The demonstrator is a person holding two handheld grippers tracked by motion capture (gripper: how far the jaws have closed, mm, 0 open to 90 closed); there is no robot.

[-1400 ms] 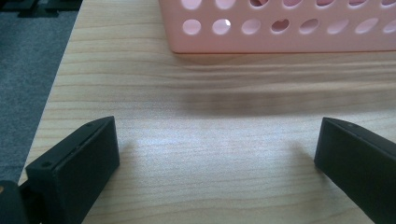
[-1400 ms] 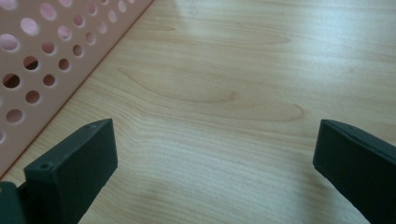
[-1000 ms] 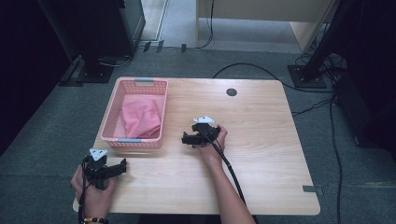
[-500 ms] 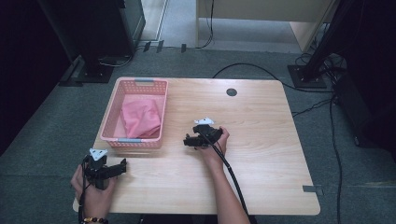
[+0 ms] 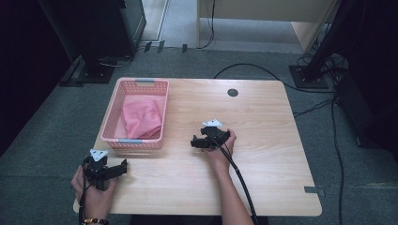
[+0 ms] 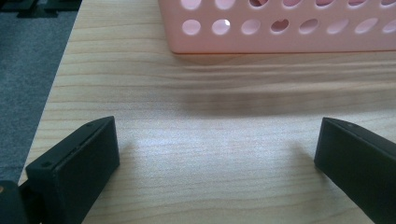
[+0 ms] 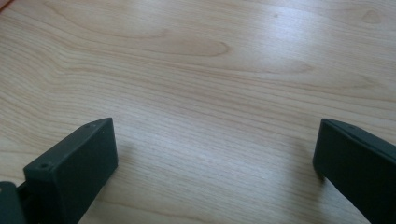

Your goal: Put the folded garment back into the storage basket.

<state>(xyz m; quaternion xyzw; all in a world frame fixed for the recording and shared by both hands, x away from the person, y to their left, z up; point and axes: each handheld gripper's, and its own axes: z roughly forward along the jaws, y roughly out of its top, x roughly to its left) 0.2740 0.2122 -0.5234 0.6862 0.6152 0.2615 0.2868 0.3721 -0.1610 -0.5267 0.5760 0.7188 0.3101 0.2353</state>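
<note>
Since the earlier frame, my right tool had slid slightly nearer on the table, jaws spread wide over bare wood. My left tool sat released near the pink basket holding pink cloth; I read no writing anywhere.

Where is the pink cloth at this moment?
In the high view, the pink cloth lies inside the pink basket on the table's left side, ahead of the left gripper.
</note>
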